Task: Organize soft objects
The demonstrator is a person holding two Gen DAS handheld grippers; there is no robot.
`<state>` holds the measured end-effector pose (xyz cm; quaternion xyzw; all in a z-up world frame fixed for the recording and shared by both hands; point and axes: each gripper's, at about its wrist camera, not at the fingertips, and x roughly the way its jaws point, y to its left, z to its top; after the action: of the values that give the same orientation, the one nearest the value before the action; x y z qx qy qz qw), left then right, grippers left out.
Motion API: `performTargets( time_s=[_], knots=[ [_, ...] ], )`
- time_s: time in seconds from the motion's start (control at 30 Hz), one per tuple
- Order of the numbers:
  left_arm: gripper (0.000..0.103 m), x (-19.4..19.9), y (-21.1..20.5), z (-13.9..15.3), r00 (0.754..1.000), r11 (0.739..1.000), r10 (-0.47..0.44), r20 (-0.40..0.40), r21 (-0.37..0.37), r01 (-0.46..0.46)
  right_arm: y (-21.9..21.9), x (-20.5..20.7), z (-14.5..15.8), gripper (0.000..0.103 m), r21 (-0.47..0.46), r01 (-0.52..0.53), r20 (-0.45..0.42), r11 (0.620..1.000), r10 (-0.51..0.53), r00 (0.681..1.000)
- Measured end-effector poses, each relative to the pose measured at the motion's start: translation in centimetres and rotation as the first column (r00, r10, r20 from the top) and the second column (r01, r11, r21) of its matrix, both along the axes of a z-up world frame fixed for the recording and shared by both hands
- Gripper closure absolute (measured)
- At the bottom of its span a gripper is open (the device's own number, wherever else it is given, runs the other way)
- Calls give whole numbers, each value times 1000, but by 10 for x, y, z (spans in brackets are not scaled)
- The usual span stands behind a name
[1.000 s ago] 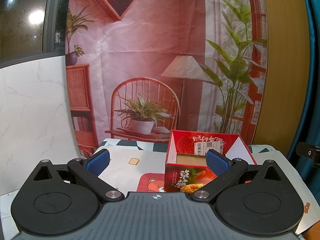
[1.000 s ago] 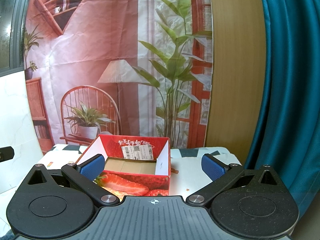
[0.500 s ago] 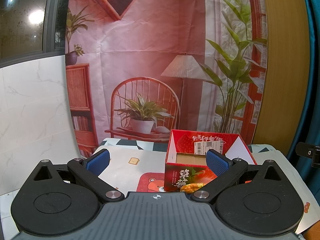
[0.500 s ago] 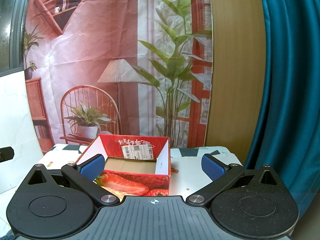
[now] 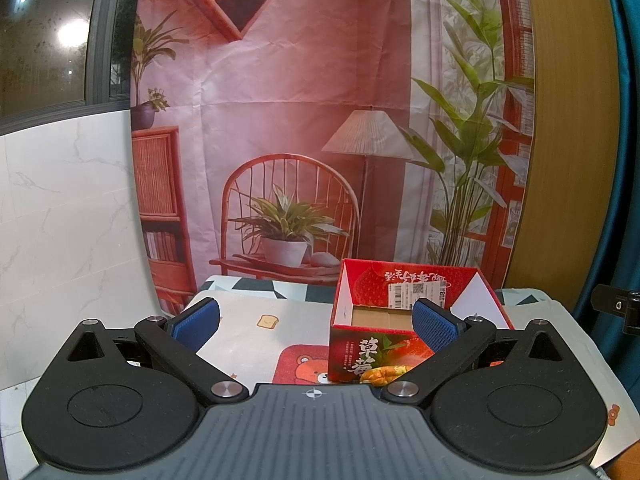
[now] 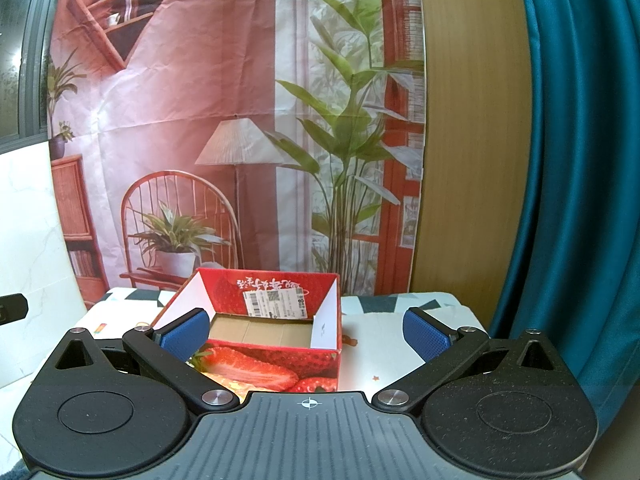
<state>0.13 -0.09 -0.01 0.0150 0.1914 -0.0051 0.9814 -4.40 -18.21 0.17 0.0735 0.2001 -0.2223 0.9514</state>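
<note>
Two grippers: both spread wide, nothing between the pads, both held low over the table edge.
Left gripper [image 5: 315, 317]: strawberry box [image 5: 412, 334] sits ahead and to its right, behind the right blue pad.
Right gripper [image 6: 306, 331]: same strawberry box [image 6: 272, 332] dead ahead, slightly left, open top facing up; looks the nearer hand.
Box interior: bare cardboard floor, nothing inside as far as visible.
Soft object: a yellow-orange scrap [image 5: 382, 374] peeks out at the box's near foot, just above the left gripper's body; too hidden to name.
Around the box: patterned tablecloth [image 5: 256, 320], printed backdrop [image 5: 304, 100] behind, teal curtain [image 6: 580, 160] to the right.
Obstruction: box's near wall stands between the pads and its floor.
</note>
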Motion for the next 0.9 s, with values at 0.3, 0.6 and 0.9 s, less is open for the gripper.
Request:
performTargets(
  time_s=[0.3,0.6,0.9],
  knots=[
    [0,0,0,0,1000,1000,0,0,0,0,0,0,0,0,0,0,-1,1000,0,1000],
    [0,2,0,-2,1000,1000,1,-7,-1,-1,2,2,-2,0,23,-23,25,999,22,999],
    [0,21,7,-32,998,999,38,-51,-16,-39,-6,1,-27,0,85,-100,142,991,87,986]
  ],
)
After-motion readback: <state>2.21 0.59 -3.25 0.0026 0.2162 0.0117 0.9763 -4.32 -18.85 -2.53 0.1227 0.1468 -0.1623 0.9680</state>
